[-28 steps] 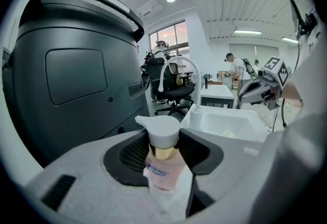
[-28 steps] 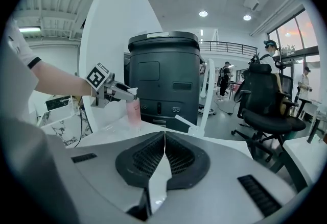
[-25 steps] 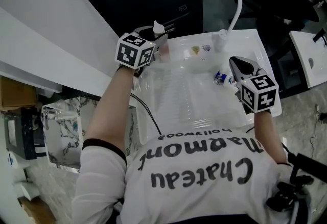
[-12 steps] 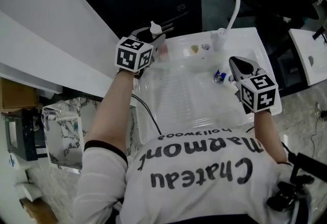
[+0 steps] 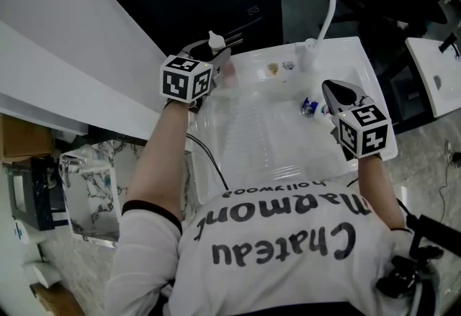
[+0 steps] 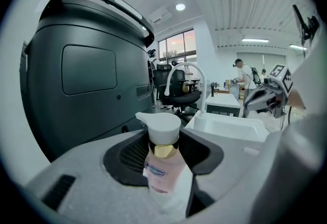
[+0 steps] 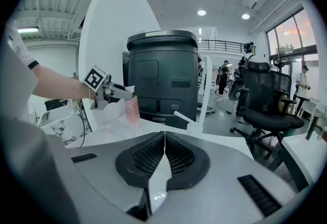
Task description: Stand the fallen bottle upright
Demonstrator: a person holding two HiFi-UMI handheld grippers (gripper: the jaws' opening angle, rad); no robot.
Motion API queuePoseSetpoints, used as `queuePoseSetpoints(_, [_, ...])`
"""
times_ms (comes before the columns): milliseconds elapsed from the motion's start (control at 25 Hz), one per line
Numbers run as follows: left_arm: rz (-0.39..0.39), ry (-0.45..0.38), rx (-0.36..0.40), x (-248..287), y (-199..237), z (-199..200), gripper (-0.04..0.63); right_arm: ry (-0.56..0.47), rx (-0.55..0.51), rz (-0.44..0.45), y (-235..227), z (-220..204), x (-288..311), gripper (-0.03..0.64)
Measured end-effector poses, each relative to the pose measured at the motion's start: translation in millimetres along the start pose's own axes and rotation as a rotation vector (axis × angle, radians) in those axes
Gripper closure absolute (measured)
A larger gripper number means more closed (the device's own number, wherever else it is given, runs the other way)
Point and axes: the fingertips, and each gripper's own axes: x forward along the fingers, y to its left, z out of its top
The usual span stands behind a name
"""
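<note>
A big dark machine [image 6: 87, 80] stands behind the white faucet [image 5: 331, 8]. The white counter [image 5: 274, 142] with its ribbed surface spreads out in front of the faucet, toward the person.

The left tool [image 6: 164, 159] is at the far corner of the counter, well to the left of the faucet, and it is clenched on the bottle [image 6: 163, 169]. Its jaws press the pink body from both sides, just under the gold collar [image 6: 163, 150]. The white pump cap [image 6: 160, 127] stands free above them. The right gripper view shows the bottle upright, with its base low at the counter. Whether the base already touches the counter, I cannot tell.

The right tool [image 7: 163, 167] hangs over the near right part of the counter, on the person's side of the faucet. Its jaws are closed together and nothing is between them.

A small blue and white thing [image 5: 310, 107] lies in front of the faucet, just beside the right tool. Two smaller bits [image 5: 274, 70] lie to the left of the faucet base.

I judge the bottle to be thin smooth plastic, light, and a little top-heavy because of the pump. A hard squeeze could bend the wall, and a weak squeeze could let it slide. The present hold on the body under the collar looks right to me, because the cap could turn or press down if taken. Before it is let go, the base should sit flat, and the jaws should open slowly, so that the bottle does not tip over.
</note>
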Motion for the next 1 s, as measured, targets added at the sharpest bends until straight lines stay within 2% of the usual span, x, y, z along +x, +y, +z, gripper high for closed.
queuePoseSetpoints(440, [-0.024, -0.015, -0.021, 1.0, 1.5, 0.0, 0.403, 0.000, 0.003, -0.005, -0.7, 0.9, -0.5, 0.603])
queuePoseSetpoints(640, [-0.011, -0.003, -0.001, 1.3, 4.2, 0.4, 0.360, 0.000, 0.004, -0.008, -2.5, -0.1, -1.3, 0.603])
queuePoseSetpoints(1000, [-0.023, 0.016, -0.023, 1.7, 4.5, -1.6, 0.357, 0.001, 0.001, -0.008, -1.4, 1.8, 0.3, 0.603])
